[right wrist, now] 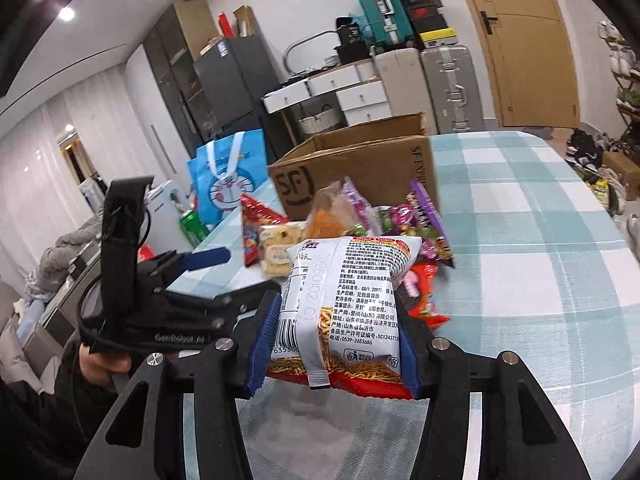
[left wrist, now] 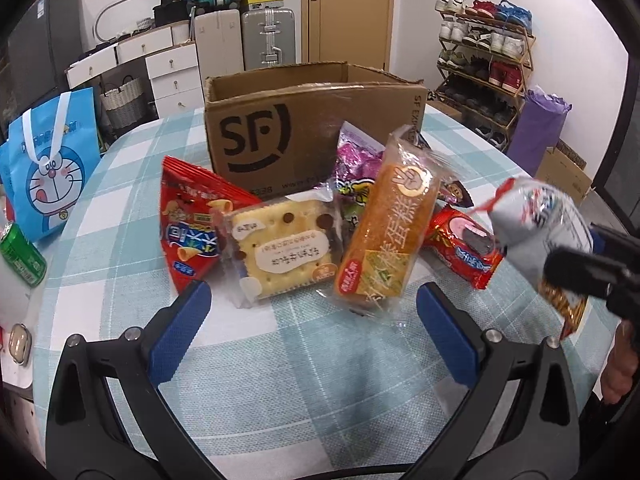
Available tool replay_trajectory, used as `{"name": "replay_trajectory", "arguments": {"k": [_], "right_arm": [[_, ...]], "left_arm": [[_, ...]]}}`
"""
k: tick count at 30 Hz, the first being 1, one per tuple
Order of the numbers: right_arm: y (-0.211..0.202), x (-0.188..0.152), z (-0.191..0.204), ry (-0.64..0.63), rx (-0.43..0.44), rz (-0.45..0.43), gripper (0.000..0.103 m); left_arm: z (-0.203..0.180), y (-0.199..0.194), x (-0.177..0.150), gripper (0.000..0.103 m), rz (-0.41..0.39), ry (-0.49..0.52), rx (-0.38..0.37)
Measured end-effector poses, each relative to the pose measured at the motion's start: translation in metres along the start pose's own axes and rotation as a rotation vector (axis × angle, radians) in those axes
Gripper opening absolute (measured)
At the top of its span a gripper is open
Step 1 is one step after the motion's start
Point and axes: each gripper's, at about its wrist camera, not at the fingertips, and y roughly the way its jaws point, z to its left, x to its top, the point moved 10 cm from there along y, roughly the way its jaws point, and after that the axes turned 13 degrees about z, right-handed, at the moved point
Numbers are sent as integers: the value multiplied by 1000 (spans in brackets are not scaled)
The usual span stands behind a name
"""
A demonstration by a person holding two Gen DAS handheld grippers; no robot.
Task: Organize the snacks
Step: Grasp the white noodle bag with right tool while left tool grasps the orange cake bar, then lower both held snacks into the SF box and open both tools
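My right gripper (right wrist: 334,344) is shut on a white and red snack bag (right wrist: 344,300) and holds it above the table; the bag also shows in the left wrist view (left wrist: 536,220). My left gripper (left wrist: 312,308) is open and empty, just in front of the snack pile. The pile holds a red triangular chips bag (left wrist: 188,220), a cracker pack (left wrist: 280,244), an orange cake pack (left wrist: 388,220), a red wrapped snack (left wrist: 464,248) and pink candy packs (left wrist: 356,156). An open SF cardboard box (left wrist: 316,120) stands behind the pile.
A blue Doraemon bag (left wrist: 52,168) and a green can (left wrist: 20,252) stand at the table's left edge. A small case (left wrist: 19,344) lies near the left edge. The checked tablecloth (right wrist: 540,260) stretches to the right. Suitcases, drawers and a shoe rack stand behind.
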Motion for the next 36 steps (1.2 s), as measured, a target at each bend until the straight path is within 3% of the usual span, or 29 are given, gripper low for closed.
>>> {"name": "replay_trajectory", "arguments": {"k": [13, 19, 23, 28, 36], "right_arm": [[-11, 32, -23, 22, -6, -61, 52], [-15, 30, -34, 59, 6, -69, 52], [-17, 30, -35, 66, 14, -75, 52], [-16, 30, -35, 71, 34, -72, 52], [-22, 34, -28, 53, 37, -93, 52]], "left_arm": [[-35, 21, 23, 102, 15, 49, -39], [-51, 37, 29, 77, 53, 74, -34], [-57, 44, 29, 40, 63, 64, -39], [-56, 42, 28, 37, 50, 41, -82], [-51, 20, 23, 35, 11, 20, -91]]}}
